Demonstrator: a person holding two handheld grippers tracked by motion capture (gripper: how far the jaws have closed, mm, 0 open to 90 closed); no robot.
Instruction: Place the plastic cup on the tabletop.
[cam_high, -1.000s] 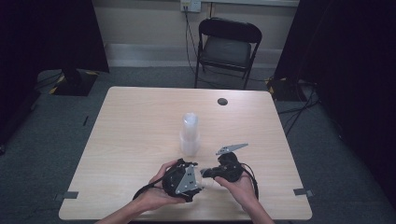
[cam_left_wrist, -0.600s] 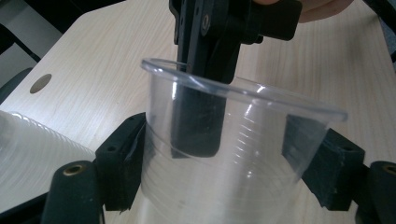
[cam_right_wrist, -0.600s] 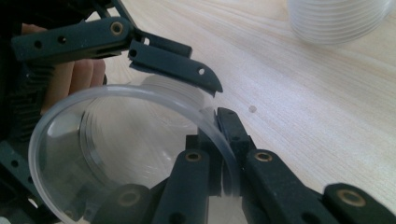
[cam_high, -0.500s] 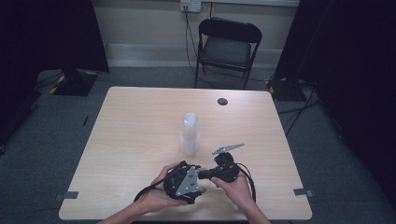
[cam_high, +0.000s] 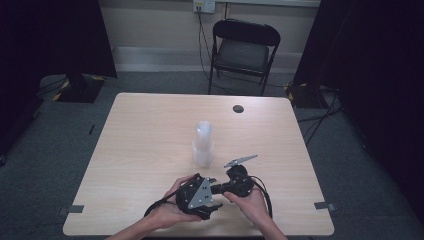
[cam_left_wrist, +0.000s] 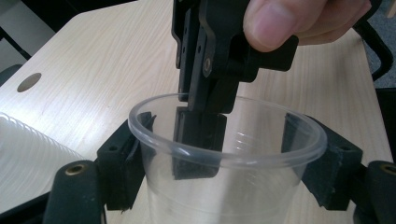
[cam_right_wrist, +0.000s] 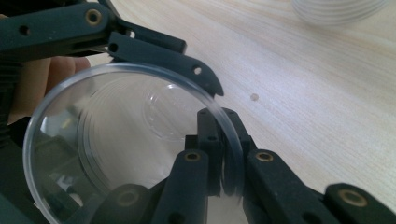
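A clear plastic cup (cam_left_wrist: 261, 186) sits between the pads of my left gripper (cam_left_wrist: 226, 165), which press on its sides just under the rim. Those jaws have just been closing on it. My right gripper (cam_left_wrist: 198, 140) comes in from above, shut on the cup's rim, one finger inside and one outside. In the right gripper view the cup (cam_right_wrist: 116, 140) faces me mouth-on, with my right gripper (cam_right_wrist: 223, 140) pinching its rim. In the high view, both hands hold the left gripper (cam_high: 212, 195) and right gripper (cam_high: 220, 189) tip to tip near the table's front edge.
A stack of clear cups (cam_high: 202, 145) stands mid-table just beyond the grippers, and lies close by at the cup stack (cam_left_wrist: 23, 158) in the left gripper view. A dark round spot (cam_high: 238, 108) marks the wooden table (cam_high: 150, 130) near its far edge. A folding chair (cam_high: 242, 50) stands behind.
The right gripper has shifted slightly toward the left one. Both hands otherwise stay near the front edge, and the cup stack has not moved.
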